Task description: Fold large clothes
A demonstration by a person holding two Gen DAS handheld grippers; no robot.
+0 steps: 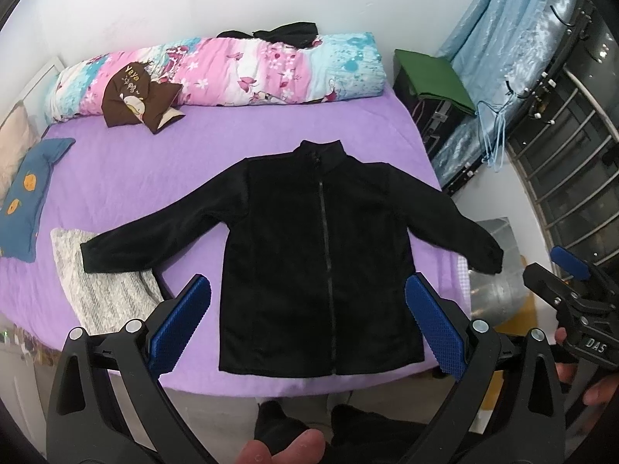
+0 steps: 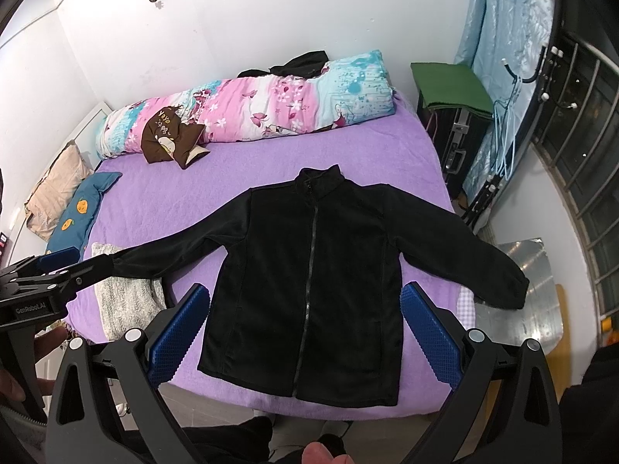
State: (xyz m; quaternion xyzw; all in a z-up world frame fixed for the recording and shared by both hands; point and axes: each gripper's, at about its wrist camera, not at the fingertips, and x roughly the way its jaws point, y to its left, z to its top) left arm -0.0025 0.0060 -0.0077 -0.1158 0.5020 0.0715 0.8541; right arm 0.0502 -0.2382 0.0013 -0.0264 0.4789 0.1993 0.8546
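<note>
A black zip-up fleece jacket (image 1: 309, 255) lies flat and face up on the purple bed sheet (image 1: 154, 178), sleeves spread to both sides, hem toward me. It shows the same way in the right wrist view (image 2: 309, 282). My left gripper (image 1: 307, 290) is open and empty, held above the hem near the bed's front edge. My right gripper (image 2: 305, 297) is open and empty too, held over the jacket's lower half. The right gripper also shows at the right edge of the left wrist view (image 1: 568, 286).
A rolled floral quilt (image 1: 232, 69) and a brown garment (image 1: 135, 96) lie at the bed's far side. A blue pillow (image 1: 27, 201) and a grey knit item (image 1: 104, 286) lie at the left, under the left sleeve's cuff. A green-topped case (image 1: 429, 77) stands right of the bed.
</note>
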